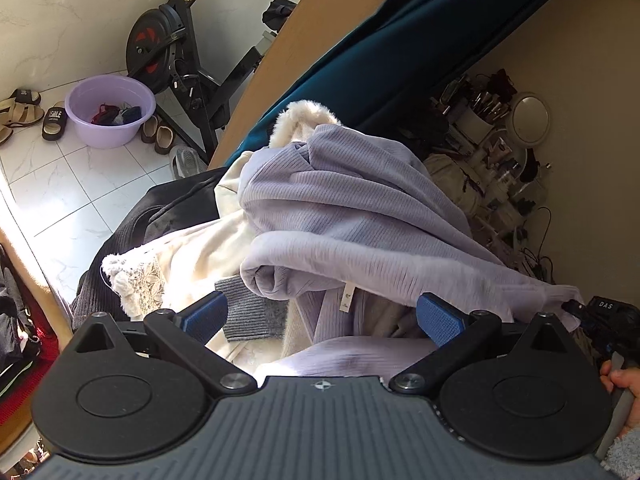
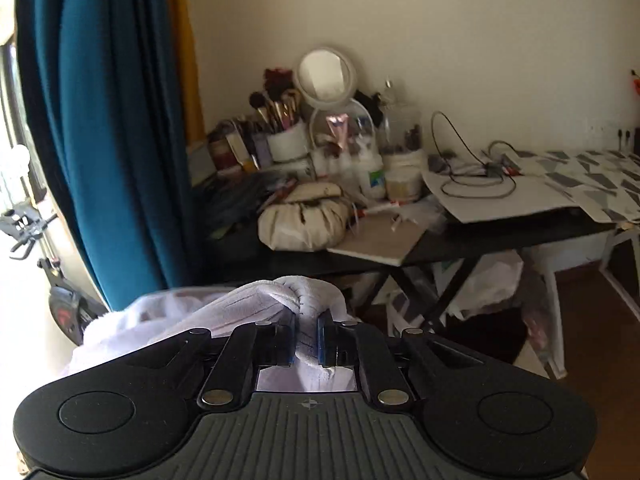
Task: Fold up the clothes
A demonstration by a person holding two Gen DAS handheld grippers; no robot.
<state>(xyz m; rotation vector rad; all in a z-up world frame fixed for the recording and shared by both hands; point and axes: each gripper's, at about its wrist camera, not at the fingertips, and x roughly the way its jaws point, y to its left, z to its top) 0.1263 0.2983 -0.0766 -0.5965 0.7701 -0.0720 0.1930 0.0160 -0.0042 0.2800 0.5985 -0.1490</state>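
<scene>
A lilac ribbed garment (image 1: 340,216) lies draped over a heap of clothes, above a cream fleece piece (image 1: 200,248) and a grey knit cuff (image 1: 248,312). My left gripper (image 1: 324,312) hovers just in front of the heap, open, with blue pads (image 1: 440,314) spread wide and nothing between them. At the right edge of the left wrist view, my right gripper (image 1: 576,306) pinches one end of the lilac garment and pulls it taut. In the right wrist view my right gripper (image 2: 307,334) is shut on a bunched fold of the lilac garment (image 2: 296,292), lifted clear of the heap.
A teal curtain (image 2: 108,132) hangs at the left. A cluttered dark table (image 2: 500,236) with a round mirror (image 2: 326,74), brushes and cables stands ahead. An exercise bike (image 1: 180,52), a purple basin (image 1: 110,110) and shoes are on the tiled floor. A hand (image 1: 624,384) shows at right.
</scene>
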